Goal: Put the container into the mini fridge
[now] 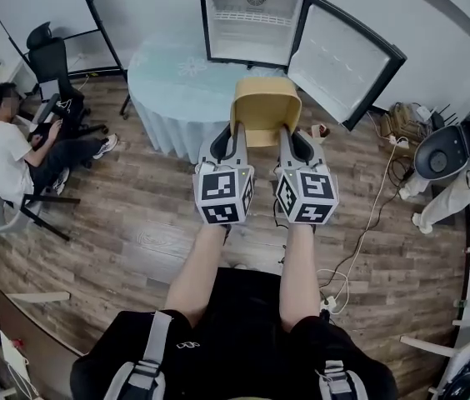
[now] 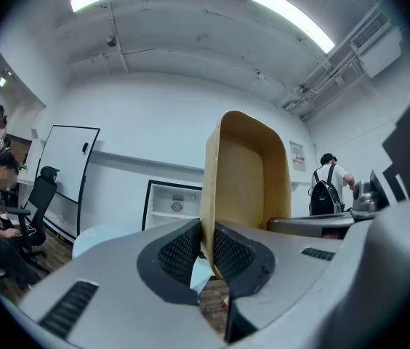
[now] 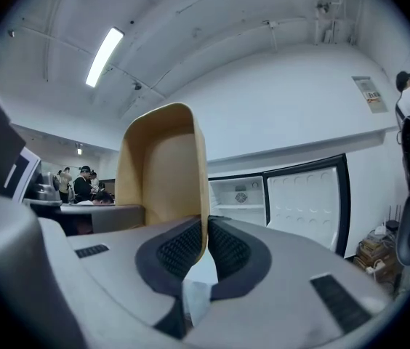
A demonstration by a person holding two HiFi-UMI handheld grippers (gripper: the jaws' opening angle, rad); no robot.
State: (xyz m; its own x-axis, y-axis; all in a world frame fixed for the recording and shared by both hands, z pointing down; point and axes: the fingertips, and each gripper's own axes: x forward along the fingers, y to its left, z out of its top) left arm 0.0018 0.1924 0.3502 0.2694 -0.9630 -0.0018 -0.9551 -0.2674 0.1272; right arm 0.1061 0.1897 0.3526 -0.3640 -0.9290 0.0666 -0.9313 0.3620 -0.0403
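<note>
A tan, empty container (image 1: pixel 265 105) hangs in the air between both grippers, in front of the round table. My left gripper (image 1: pixel 237 137) is shut on its left wall, and my right gripper (image 1: pixel 288 137) is shut on its right wall. In the left gripper view the container (image 2: pixel 245 177) rises from the pinched pads of the left gripper (image 2: pixel 206 251). In the right gripper view the container (image 3: pixel 163 173) stands up from the right gripper (image 3: pixel 206 244). The mini fridge (image 1: pixel 252 21) stands on the table, its door (image 1: pixel 343 59) swung wide to the right, its white inside bare.
The round table (image 1: pixel 168 82) has a pale cloth down to the floor. A person sits on a chair (image 1: pixel 10 158) at the left. Cables and a box (image 1: pixel 402 123) lie on the wood floor at the right, near a white machine (image 1: pixel 447 152).
</note>
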